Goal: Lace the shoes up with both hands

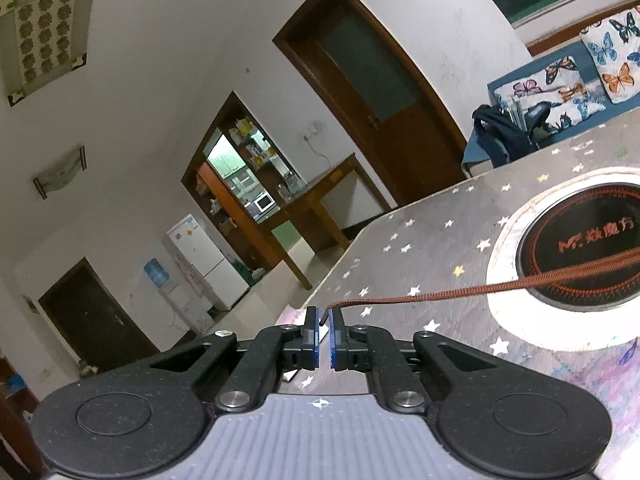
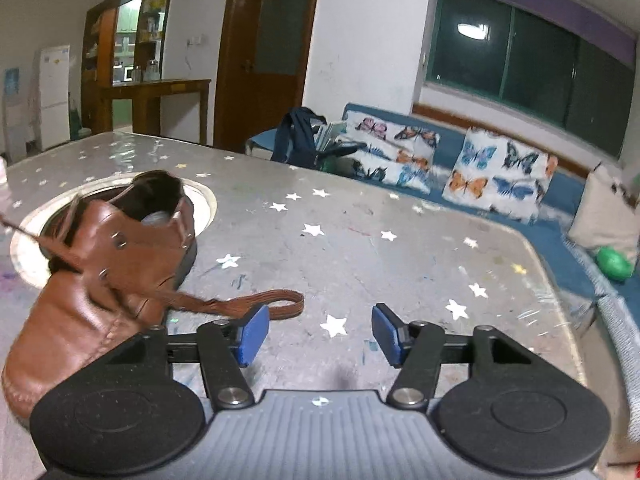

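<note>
- The task's thing is a brown leather ankle boot [image 2: 100,280] with a dark sole, a dark lining and small metal lace hooks on its upper; it stands on the star-patterned desk [image 2: 360,240], its back part over the white ring around the round black hob [image 1: 580,256] set into the desk.
- Its lace is a flat, woven, reddish-brown shoelace [image 1: 480,289]. One run leaves the boot towards the left edge of the right wrist view; the other end lies as a flat loop [image 2: 280,304] on the desk just beside the boot's toe side.
- The left claw [image 1: 325,322] has its blue pads drawn together on the tip of the shoelace, which stretches taut from there over the hob and out of the right edge of that view.
- The right claw [image 2: 320,332] stands apart with nothing between its pads; its left pad is just beside the lace loop, whether touching it I cannot tell.
- Writing: the hob's black face carries an orange "M" logo followed by Chinese characters, too slanted to read surely.
- Only the left wrist view shows the hob's face and the pinched lace tip, plus a white fridge [image 1: 208,256] far beyond the desk.
- Only the right wrist view shows the boot itself, and butterfly-print cushions [image 2: 500,172] on a blue sofa behind the desk.
</note>
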Demonstrator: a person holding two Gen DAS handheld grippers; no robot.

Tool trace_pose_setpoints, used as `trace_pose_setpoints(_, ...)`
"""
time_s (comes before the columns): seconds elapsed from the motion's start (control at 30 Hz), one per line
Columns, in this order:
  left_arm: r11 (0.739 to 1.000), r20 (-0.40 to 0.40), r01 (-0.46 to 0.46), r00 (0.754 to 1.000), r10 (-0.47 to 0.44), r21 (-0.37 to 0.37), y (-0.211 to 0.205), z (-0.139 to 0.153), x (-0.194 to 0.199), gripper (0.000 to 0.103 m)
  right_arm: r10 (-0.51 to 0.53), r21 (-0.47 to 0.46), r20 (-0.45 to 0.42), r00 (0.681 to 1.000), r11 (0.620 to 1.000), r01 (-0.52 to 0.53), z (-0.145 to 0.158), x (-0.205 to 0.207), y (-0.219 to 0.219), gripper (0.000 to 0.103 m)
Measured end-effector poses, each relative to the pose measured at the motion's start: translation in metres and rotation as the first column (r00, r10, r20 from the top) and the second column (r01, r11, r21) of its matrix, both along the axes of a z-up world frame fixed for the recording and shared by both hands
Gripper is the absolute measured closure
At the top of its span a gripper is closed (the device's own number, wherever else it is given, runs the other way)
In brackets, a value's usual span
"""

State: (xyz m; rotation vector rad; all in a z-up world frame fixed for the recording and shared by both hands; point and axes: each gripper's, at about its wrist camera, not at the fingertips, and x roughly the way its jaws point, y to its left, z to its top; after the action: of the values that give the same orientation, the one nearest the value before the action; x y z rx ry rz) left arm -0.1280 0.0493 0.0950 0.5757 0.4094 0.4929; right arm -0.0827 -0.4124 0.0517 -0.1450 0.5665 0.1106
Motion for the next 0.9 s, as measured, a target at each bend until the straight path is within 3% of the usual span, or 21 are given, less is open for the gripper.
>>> trace_pose_setpoints(0.33, 1.0, -0.034, -0.009, 0.999, 0.008, -0.009, 0.0, -0.007, 0.006, 0.095, 0.071, 0.224, -0.139, 0.988, 0.974, -0.039, -0.015, 0.077, -0.025, 0.056)
trace_pose_setpoints(0.5, 1.0, -0.047, -0.021, 0.999, 0.02, -0.009, 0.002, -0.01, 0.008, 0.093, 0.13, 0.169, -0.207, 0.97, 0.981, -0.095, -0.033, 0.092, -0.013, 0.064)
trace_pose_setpoints(0.57, 1.0, -0.052, -0.028, 0.998, 0.028, -0.006, 0.004, -0.011, 0.009, 0.092, 0.119, 0.119, -0.202, 0.972, 0.988, -0.096, -0.033, 0.086, -0.01, 0.088)
trace_pose_setpoints(0.63, 0.999, -0.054, -0.03, 0.998, 0.03, -0.009, 0.005, -0.013, 0.011, 0.092, 0.089, 0.102, -0.204, 0.975, 0.992, -0.07, -0.032, 0.081, -0.014, 0.101)
trace_pose_setpoints(0.8, 1.0, -0.066, -0.021, 0.998, 0.02, -0.012, 0.003, -0.017, 0.014, 0.092, -0.042, 0.053, -0.159, 0.986, 0.997, 0.051, -0.027, 0.059, -0.039, 0.101)
trace_pose_setpoints(0.9, 1.0, -0.068, -0.018, 0.998, 0.016, -0.016, 0.002, -0.017, 0.015, 0.092, -0.021, 0.107, -0.155, 0.988, 0.994, 0.038, -0.019, 0.053, -0.05, 0.095)
